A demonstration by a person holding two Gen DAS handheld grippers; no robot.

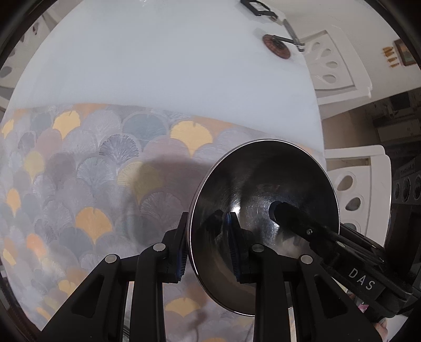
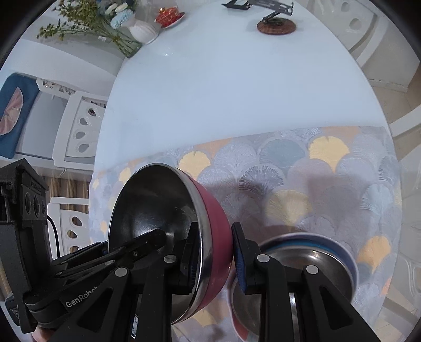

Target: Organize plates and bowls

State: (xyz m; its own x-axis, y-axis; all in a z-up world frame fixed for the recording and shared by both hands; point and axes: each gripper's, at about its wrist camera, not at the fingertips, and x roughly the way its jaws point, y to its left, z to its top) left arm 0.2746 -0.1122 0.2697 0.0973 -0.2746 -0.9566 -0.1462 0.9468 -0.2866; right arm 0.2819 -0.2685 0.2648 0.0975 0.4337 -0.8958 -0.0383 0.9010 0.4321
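Observation:
A steel bowl with a pink outside (image 2: 210, 231) is held on edge above the patterned placemat (image 2: 302, 184). Both grippers pinch its rim. My left gripper (image 1: 208, 252) is shut on the rim, with the shiny inside of the bowl (image 1: 263, 205) facing the camera. My right gripper (image 2: 215, 260) is shut on the rim too, one finger inside and one on the pink wall. A second steel bowl with a blue outside (image 2: 315, 263) sits on the placemat under my right gripper.
The white oval table (image 2: 223, 92) carries a vase of flowers (image 2: 142, 31), a red dish (image 2: 168, 15) and a black stand on a round brown coaster (image 2: 276, 26) at the far end. White chairs (image 2: 81, 126) stand around the table.

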